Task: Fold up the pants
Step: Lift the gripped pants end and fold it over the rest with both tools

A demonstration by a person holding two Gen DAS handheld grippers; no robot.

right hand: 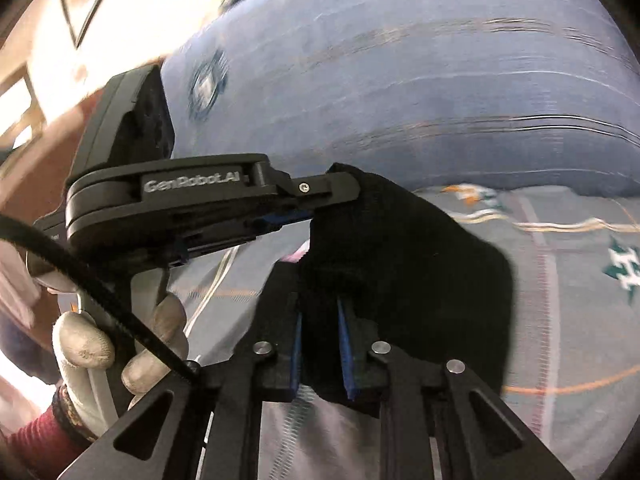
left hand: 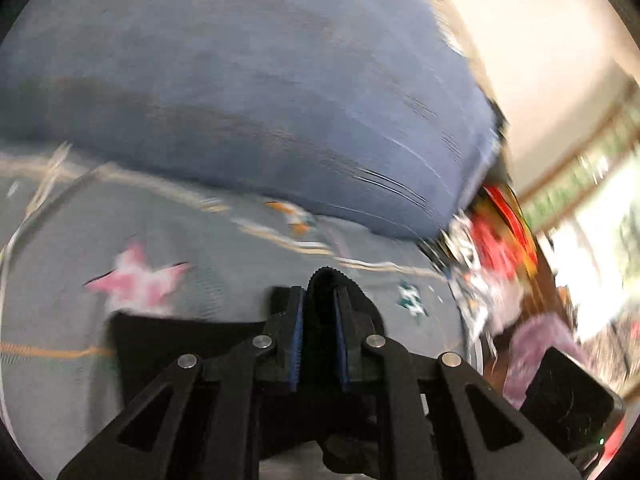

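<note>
The black pants [right hand: 404, 264] hang bunched between both grippers above a grey patterned bedsheet [right hand: 568, 320]. My right gripper [right hand: 320, 312] is shut on a thick fold of the black cloth. My left gripper [left hand: 320, 300] is shut on another edge of the pants [left hand: 324, 284], with more black cloth [left hand: 176, 340] lying to its left. In the right wrist view the left gripper [right hand: 320, 200] comes in from the left, its tip clamped on the same cloth, close to my right gripper. Both views are motion-blurred.
A big blue cushion or pillow [left hand: 248, 92] lies across the bed behind the pants. Red and white clutter [left hand: 496, 248] and a purple cloth [left hand: 540, 344] sit at the bed's right. A white-gloved hand [right hand: 96, 344] holds the left gripper.
</note>
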